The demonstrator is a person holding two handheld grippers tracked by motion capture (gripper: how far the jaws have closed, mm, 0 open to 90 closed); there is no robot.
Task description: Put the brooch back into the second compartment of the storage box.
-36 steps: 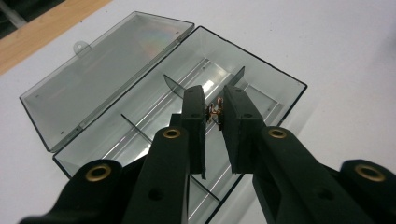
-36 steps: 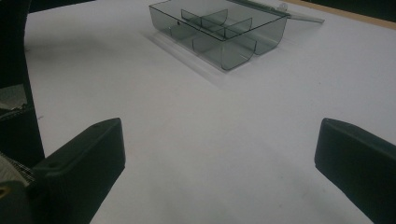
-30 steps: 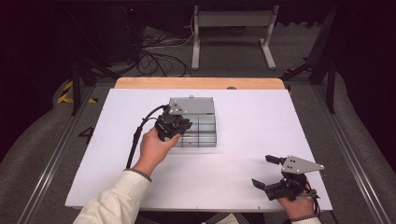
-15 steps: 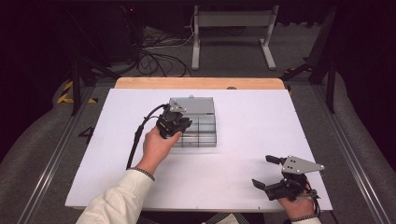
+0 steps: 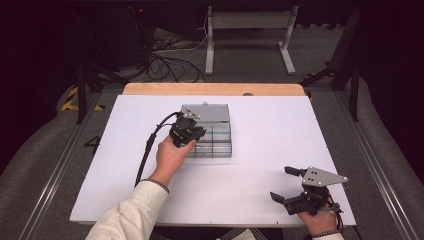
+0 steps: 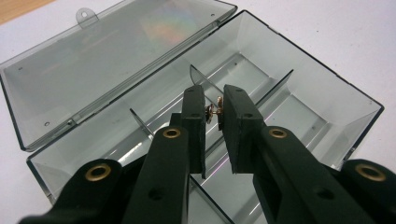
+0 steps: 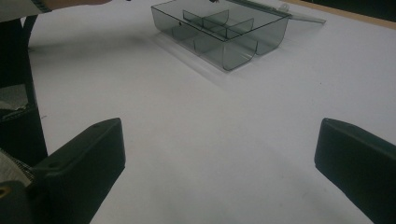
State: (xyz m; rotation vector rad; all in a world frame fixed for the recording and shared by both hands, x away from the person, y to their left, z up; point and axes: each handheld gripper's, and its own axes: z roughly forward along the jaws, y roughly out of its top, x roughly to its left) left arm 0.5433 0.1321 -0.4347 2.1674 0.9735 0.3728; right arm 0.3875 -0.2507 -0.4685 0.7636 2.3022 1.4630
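Reaching in from the lower left of the high view, a white-sleeved forearm (image 5: 131,216) carries the left hand (image 5: 171,156) and the left gripper (image 5: 188,131) over the near left part of a clear grey plastic box (image 5: 212,134) at the middle of the white bench (image 5: 280,125). A black cable (image 5: 150,145) trails from this gripper down toward the sleeve. In the left gripper view the jaws are narrow, pinched on a small brass-coloured screw (image 6: 214,111) held above the box's inner dividers (image 6: 205,84). The box stands open, its lid (image 6: 107,56) laid back flat on the far side, hinged along the rear wall. The compartments that can be seen look bare.

Farther right and well apart from the box, near the bench's front right corner, the right gripper (image 5: 290,184) rests low in the right hand (image 5: 316,225), its grey three-cornered plate (image 5: 320,176) on top. Its jaws stand wide with only bench between them, and the box lies far ahead in the right gripper view.
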